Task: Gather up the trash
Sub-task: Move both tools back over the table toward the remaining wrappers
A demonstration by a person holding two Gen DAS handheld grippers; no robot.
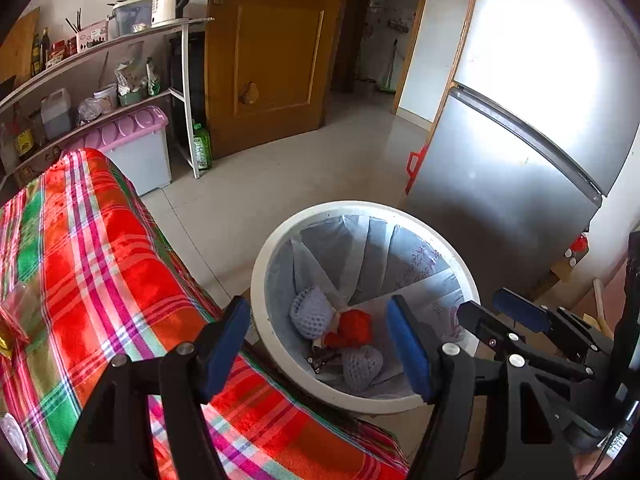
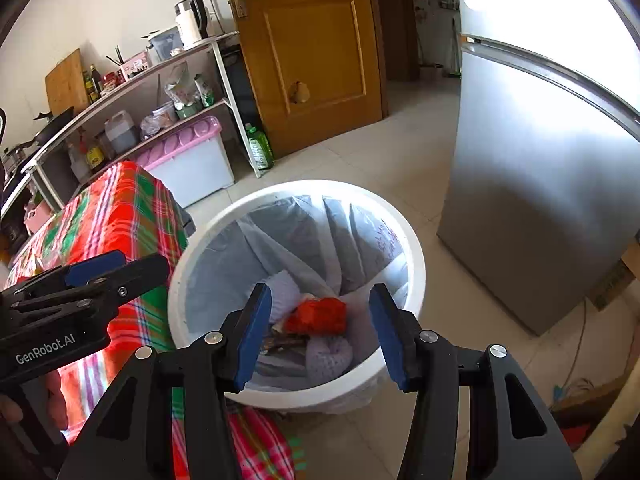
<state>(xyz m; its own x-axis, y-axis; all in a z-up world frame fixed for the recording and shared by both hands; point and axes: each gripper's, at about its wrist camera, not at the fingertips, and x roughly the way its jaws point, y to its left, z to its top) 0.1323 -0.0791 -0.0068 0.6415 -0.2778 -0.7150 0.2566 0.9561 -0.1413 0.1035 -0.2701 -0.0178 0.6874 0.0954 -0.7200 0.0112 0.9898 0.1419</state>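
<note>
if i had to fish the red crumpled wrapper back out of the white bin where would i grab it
Grip the red crumpled wrapper across its raised, bunched top, coming straight down through the white bin's open mouth. It lies on top of the pale foam nets, so nothing covers it, and the bin's deep lined walls block any sideways approach. Its creases should give the pads purchase.

Left gripper (image 1: 320, 344), right gripper (image 2: 320, 332): black frames, blue-padded jaws, silver screws, white "GenRobot.AI" lettering.

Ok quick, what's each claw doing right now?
Left gripper: open, nothing between its pads, above the trash bin.
Right gripper: open, holding nothing, also above the bin.
</note>
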